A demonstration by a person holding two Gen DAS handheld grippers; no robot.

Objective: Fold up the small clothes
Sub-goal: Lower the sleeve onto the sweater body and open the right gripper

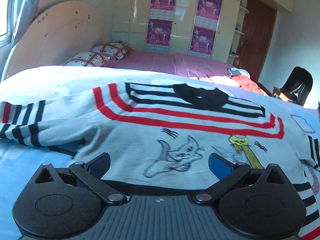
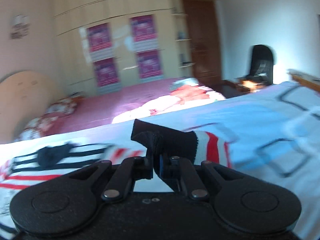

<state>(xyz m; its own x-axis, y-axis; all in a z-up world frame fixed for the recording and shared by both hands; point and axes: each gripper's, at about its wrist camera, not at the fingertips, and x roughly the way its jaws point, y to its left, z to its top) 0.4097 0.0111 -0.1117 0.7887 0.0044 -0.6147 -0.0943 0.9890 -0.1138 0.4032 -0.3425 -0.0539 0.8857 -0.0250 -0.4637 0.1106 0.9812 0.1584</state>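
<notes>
Right claw [image 2: 156, 165] pinches what seems the sweater's black cuff [image 2: 160, 135].

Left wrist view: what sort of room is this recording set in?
Most likely a home bedroom: a bed with pillows and headboard, plus a wall of wardrobe doors.

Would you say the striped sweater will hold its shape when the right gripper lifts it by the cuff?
Probably not. The sweater looks like soft knit, lying wrinkled on the bed, so it should drape. The cuff already bunches in the shut right gripper, suggesting a secure, non-slippery hold.
</notes>
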